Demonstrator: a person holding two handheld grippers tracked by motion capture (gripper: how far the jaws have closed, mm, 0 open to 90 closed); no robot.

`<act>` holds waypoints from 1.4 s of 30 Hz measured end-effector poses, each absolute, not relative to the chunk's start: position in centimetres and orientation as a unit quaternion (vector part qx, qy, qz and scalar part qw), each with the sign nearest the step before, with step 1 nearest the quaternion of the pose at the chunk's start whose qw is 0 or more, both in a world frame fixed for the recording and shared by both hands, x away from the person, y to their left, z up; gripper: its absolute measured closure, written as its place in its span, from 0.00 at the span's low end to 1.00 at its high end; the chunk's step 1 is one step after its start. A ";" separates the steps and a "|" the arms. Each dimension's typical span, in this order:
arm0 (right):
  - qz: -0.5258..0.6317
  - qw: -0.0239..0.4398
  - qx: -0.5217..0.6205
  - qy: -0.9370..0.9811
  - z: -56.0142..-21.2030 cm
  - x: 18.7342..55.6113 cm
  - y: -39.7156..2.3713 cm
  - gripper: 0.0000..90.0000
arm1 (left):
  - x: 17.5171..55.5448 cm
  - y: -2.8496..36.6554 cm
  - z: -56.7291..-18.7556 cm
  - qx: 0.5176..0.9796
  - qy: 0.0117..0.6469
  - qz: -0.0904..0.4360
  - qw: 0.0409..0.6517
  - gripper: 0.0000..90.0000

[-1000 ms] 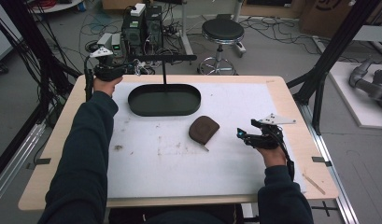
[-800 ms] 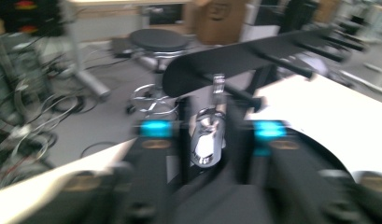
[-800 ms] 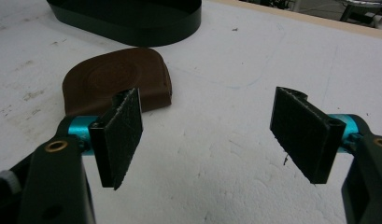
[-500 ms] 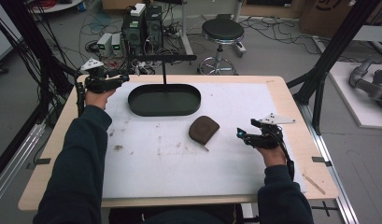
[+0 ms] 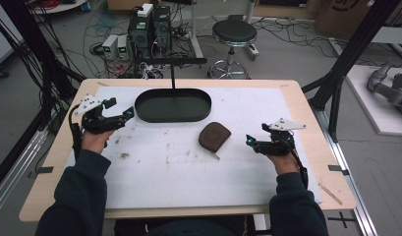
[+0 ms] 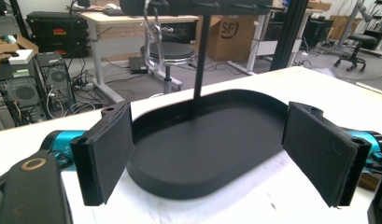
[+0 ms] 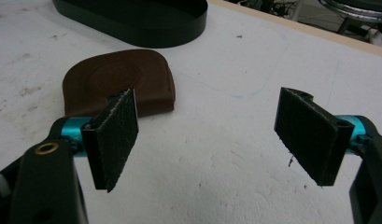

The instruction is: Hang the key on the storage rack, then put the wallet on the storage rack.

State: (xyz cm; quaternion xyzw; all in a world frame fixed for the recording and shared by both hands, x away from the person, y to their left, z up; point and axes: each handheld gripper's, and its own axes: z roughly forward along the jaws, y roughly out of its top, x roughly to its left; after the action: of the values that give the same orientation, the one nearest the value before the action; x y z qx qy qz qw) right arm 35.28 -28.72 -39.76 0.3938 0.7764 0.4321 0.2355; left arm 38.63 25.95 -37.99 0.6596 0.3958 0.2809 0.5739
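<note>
Since 1 second ago, my left gripper [image 5: 121,116] has drawn back from the far-left corner of the desk [image 5: 306,105] and now hovers just left of the black oval tray [image 5: 173,105], pointing at it. My right gripper [image 5: 255,142] has not shifted.

Nearest to me, the right gripper's 2 fingers [image 7: 115,135] stand wide apart and hold nothing, low over the white mat [image 5: 188,167]. The brown leather pouch [image 5: 214,136] lies flat on the mat just beyond them, between this gripper and the tray, touching neither. In the right gripper view the pouch [image 7: 118,81] sits ahead and to the left of the finger gap, not inside it.

Farther out, the left gripper's 2 fingers [image 6: 107,151] are also spread and empty, framing the tray [image 6: 202,144]. A thin black post [image 6: 201,56] rises from the tray's far side.

Step in hand, by my judgement: approach, before any grasp. Likely aim is moving the pouch into the tray. Next move calls for:
1. Advance the right gripper toward the pouch and shift it left until 1 edge lies between the fingers.
2. Lower to the mat, then close.
3. Keep the left gripper ready at the tray rim.
</note>
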 end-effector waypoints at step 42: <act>0.394 0.217 0.370 0.813 -43.3 36.5 -15.9 0.42 | 35.4 25.0 -41.2 0.700 0.387 0.256 0.543 0.20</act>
State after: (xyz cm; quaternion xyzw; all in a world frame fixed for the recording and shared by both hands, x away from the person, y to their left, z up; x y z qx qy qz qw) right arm 36.49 -15.90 -43.26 0.3698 0.8130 0.3943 0.2165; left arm 35.41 24.96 -41.24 0.6995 0.3870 0.2561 0.5434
